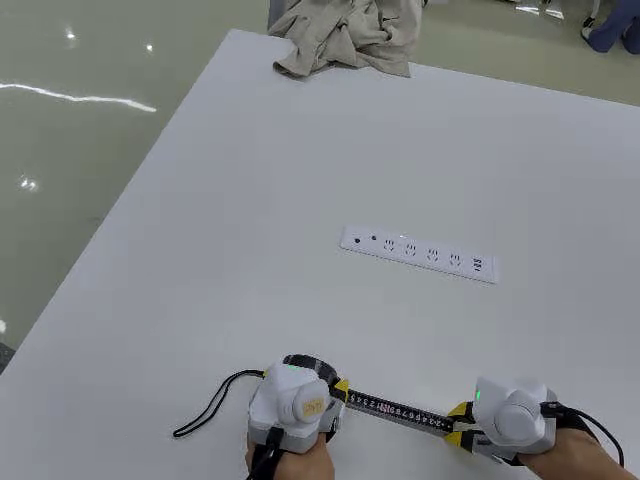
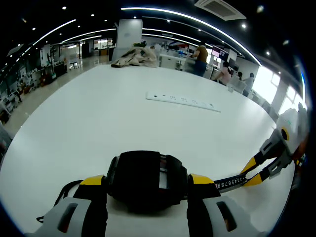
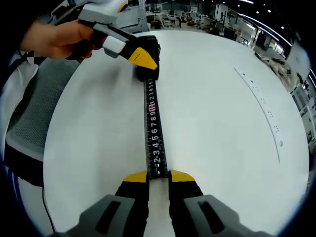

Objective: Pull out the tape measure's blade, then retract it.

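Note:
The black tape measure case sits on the white table, clamped between the yellow-tipped jaws of my left gripper. In the head view the left gripper is at the near edge with the case under it. The yellow-and-black blade runs out of the case to my right gripper, which is shut on the blade's end. In the head view the blade spans the gap to the right gripper. A black wrist strap trails left of the case.
A white power strip lies across the middle of the table. A crumpled beige cloth is heaped at the far edge. The table's left edge drops to a glossy floor. People stand in the distance in the left gripper view.

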Action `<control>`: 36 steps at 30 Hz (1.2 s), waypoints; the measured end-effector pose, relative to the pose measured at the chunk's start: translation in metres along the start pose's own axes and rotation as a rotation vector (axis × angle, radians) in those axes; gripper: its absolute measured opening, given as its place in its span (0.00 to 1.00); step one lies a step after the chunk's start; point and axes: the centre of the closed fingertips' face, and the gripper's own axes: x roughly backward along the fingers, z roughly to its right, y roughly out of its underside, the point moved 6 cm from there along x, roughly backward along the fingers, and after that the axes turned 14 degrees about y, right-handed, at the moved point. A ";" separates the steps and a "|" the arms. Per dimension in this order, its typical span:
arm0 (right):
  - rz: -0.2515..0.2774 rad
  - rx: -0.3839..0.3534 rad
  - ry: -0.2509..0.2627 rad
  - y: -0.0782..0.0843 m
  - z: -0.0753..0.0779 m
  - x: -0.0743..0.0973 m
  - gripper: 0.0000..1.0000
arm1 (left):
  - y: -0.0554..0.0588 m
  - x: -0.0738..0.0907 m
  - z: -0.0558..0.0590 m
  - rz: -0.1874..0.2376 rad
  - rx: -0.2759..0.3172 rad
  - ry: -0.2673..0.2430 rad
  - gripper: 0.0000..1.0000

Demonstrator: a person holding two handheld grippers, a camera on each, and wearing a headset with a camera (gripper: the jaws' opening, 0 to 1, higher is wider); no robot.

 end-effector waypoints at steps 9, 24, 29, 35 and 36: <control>0.015 -0.001 0.003 -0.010 -0.002 -0.003 0.14 | 0.000 0.000 0.000 -0.002 -0.001 -0.001 0.63; 0.030 0.014 -0.001 -0.021 -0.006 -0.010 0.14 | 0.000 0.000 0.000 -0.005 0.001 0.000 0.63; 0.034 0.008 -0.004 -0.026 -0.006 -0.012 0.14 | 0.000 0.000 0.000 -0.005 0.000 0.000 0.63; 0.037 -0.012 -0.022 -0.031 -0.008 -0.015 0.14 | 0.000 0.000 0.000 -0.004 0.000 0.001 0.63; 0.040 -0.012 -0.028 -0.032 -0.008 -0.015 0.14 | 0.000 0.000 0.000 -0.003 -0.001 0.002 0.63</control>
